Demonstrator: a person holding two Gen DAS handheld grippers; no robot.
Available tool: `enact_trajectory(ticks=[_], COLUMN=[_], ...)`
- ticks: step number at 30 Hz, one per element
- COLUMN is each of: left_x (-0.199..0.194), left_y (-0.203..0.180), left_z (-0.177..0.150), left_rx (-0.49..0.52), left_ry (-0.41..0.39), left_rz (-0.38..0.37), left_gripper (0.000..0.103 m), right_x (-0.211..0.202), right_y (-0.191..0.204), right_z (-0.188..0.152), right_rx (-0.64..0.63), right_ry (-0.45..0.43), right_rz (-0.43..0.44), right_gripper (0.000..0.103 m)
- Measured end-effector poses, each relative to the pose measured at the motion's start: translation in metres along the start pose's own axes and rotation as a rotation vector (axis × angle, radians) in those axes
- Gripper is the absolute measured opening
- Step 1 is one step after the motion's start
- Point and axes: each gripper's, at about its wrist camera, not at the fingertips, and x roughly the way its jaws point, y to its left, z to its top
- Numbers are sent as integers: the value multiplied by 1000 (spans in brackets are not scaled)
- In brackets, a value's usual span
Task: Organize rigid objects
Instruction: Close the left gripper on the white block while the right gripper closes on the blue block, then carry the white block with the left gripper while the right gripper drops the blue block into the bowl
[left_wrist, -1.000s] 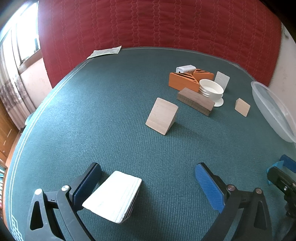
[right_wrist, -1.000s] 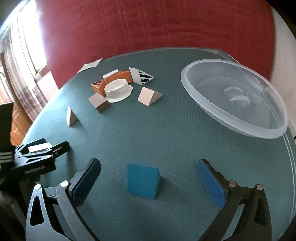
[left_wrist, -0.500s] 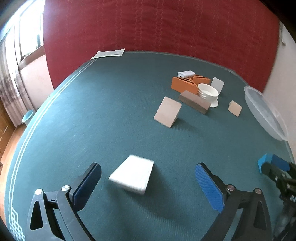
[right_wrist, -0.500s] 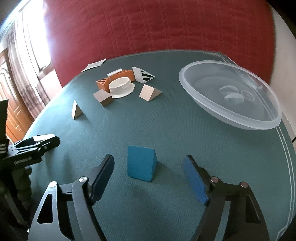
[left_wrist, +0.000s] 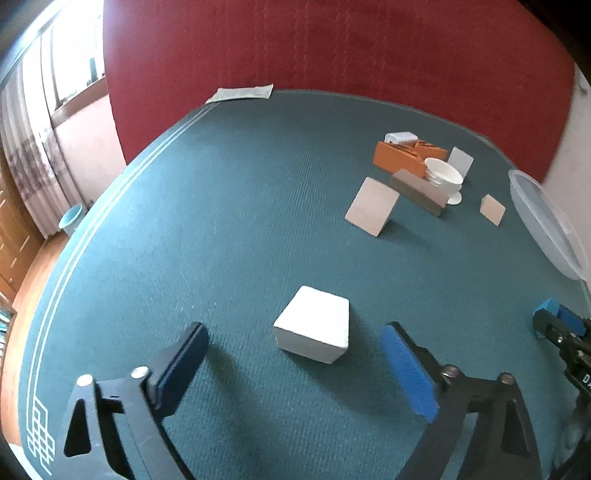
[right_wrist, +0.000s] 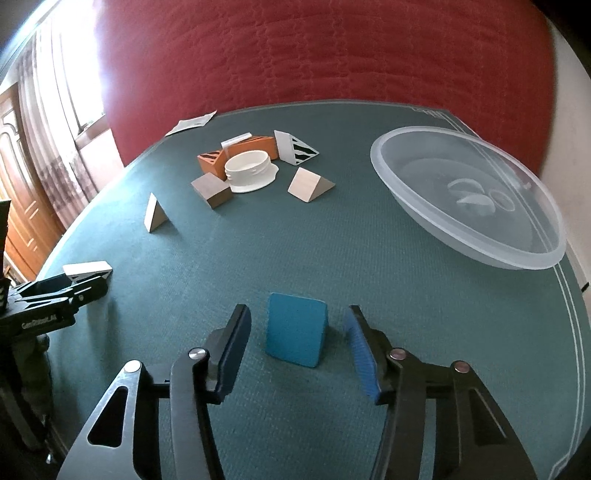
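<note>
Blue wedge (right_wrist: 296, 334) btwn closing right gripper (right_wrist: 295, 350), untouched; left gripper (left_wrist: 295, 363) spread, closing round white block (left_wrist: 314, 330).

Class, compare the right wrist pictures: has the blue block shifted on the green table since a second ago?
No. The blue block sits equally far from the clear bowl; only the right claw has been closing around it, pads not yet touching.
</note>
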Motion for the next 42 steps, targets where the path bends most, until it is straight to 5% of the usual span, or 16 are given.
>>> enact_trajectory(ticks=[5,11,32,42], left_x=[0,-3,-22,-35], left_y=[-5,-14,-41,-75], left_z=[2,3,18,37], left_rx=[19,51,103,154], left_ry=[-12,-23,-56,-103], left_rz=[23,0,-40,-85], left_gripper=[72,38,37,37], right_x=[0,0,-22,-51], right_y=[-1,-1,-16,-69], right_z=[0,1,13,40], right_rx=[4,2,44,133], right_ry=[-2,-3,-78,-228], right_rz=[-9,-8,22,-104], right_gripper=[44,37,34,34])
